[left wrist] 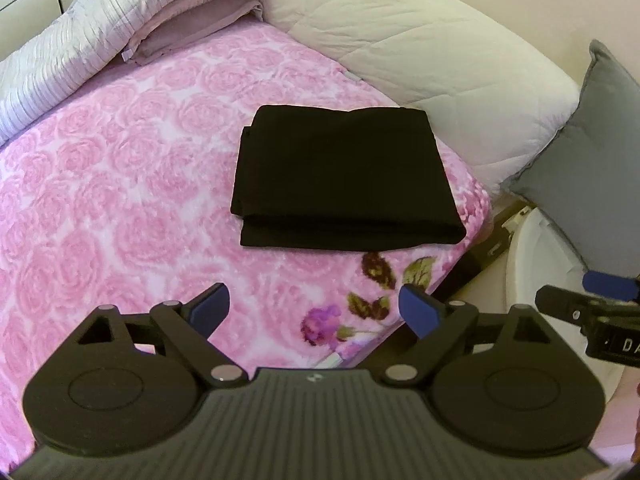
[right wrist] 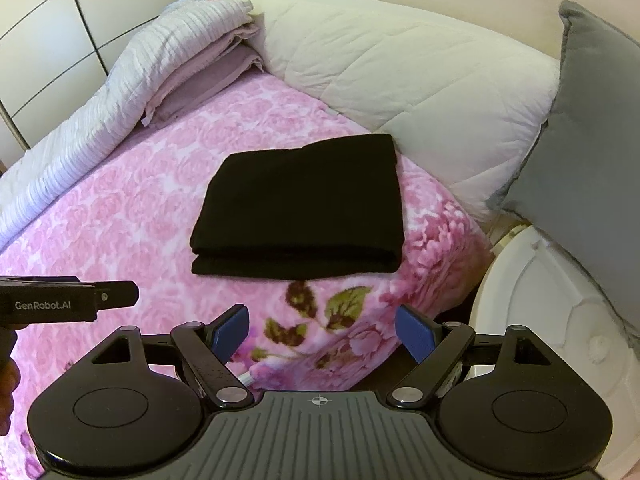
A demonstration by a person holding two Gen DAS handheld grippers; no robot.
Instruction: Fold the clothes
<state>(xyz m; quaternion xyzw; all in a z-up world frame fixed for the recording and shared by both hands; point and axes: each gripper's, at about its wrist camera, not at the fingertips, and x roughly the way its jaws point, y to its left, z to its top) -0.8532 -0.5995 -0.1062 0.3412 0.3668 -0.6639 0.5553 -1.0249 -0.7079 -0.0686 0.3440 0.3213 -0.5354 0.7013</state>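
Note:
A black garment (left wrist: pixel 346 178) lies folded into a neat rectangle on the pink rose-patterned blanket (left wrist: pixel 120 184), close to the bed's right corner. It shows in the right wrist view too, as the black garment (right wrist: pixel 300 208) on the blanket (right wrist: pixel 120 220). My left gripper (left wrist: pixel 314 312) hovers open short of the garment's near edge, nothing between its blue pads. My right gripper (right wrist: pixel 322 332) is also open and empty, just short of the bed corner. Each gripper appears at the edge of the other's view, seen side-on.
A large cream quilted duvet (right wrist: pixel 400 68) lies beyond the garment. A grey cushion (right wrist: pixel 592 152) stands at the right. Folded lilac and white bedding (right wrist: pixel 160 72) is stacked at the far left. A white round object (right wrist: pixel 560 320) sits beside the bed. Wardrobe doors (right wrist: pixel 48 32) line the left.

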